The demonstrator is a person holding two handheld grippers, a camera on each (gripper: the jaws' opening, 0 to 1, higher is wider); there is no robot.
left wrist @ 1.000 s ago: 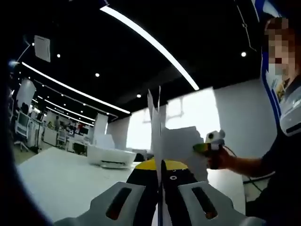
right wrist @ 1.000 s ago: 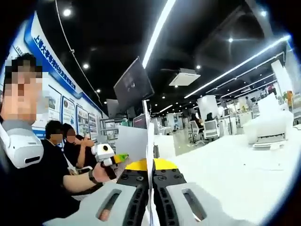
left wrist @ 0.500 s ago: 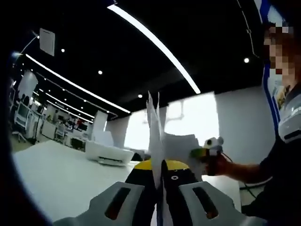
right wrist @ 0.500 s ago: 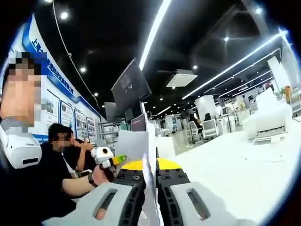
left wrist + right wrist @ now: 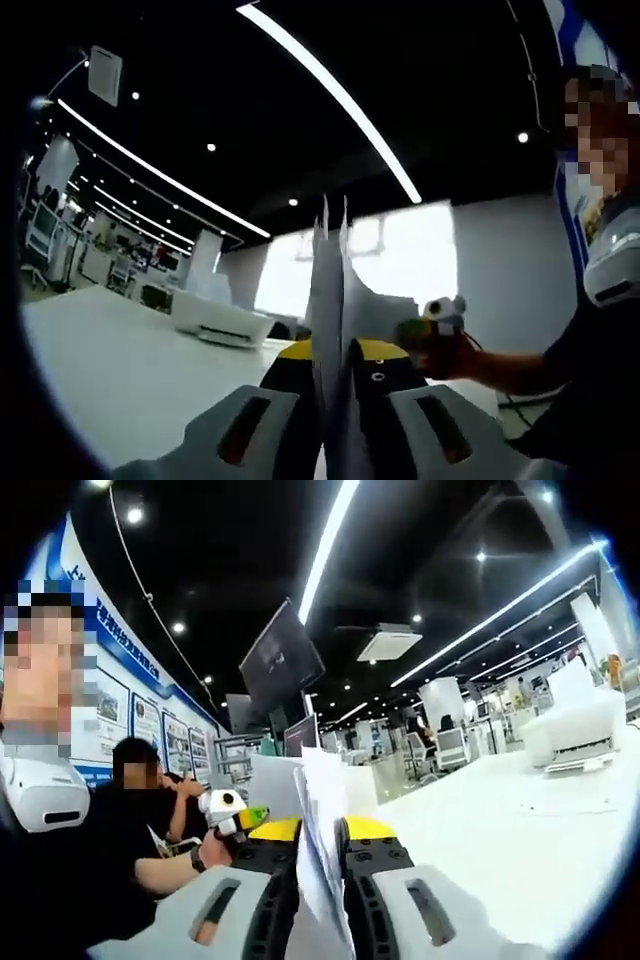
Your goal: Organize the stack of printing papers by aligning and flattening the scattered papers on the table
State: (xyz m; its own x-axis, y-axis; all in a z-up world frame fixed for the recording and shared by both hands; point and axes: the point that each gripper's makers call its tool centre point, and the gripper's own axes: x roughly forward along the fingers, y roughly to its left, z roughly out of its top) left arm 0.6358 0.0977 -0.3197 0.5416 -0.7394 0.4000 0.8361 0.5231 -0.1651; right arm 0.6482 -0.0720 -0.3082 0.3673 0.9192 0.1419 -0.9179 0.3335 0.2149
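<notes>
The stack of printing papers [image 5: 332,300] stands on edge above the white table [image 5: 110,360], held up between the two grippers and seen edge-on in both views, its upper sheet edges fanned apart into at least two separate tips. In the left gripper view, the left gripper [image 5: 338,400] has its jaws closed to a narrow slot on one end of the stack; in the right gripper view, the right gripper [image 5: 318,880] clamps the other end [image 5: 318,810], its jaws parted only by the sheets' thickness. Each view shows the opposite gripper beyond the paper, gripped by a hand [image 5: 440,352] of the person [image 5: 60,860] holding the tools. A white printer [image 5: 215,322] sits on the table behind the stack, apart from it. Two more people [image 5: 150,800] sit behind the operator beside a wall of blue-bordered display boards [image 5: 110,695]. One dark monitor [image 5: 282,660] hangs from the black ceiling, which carries several long light strips [image 5: 330,100] and small spotlights; rows of desks [image 5: 440,750] recede into the open office.
</notes>
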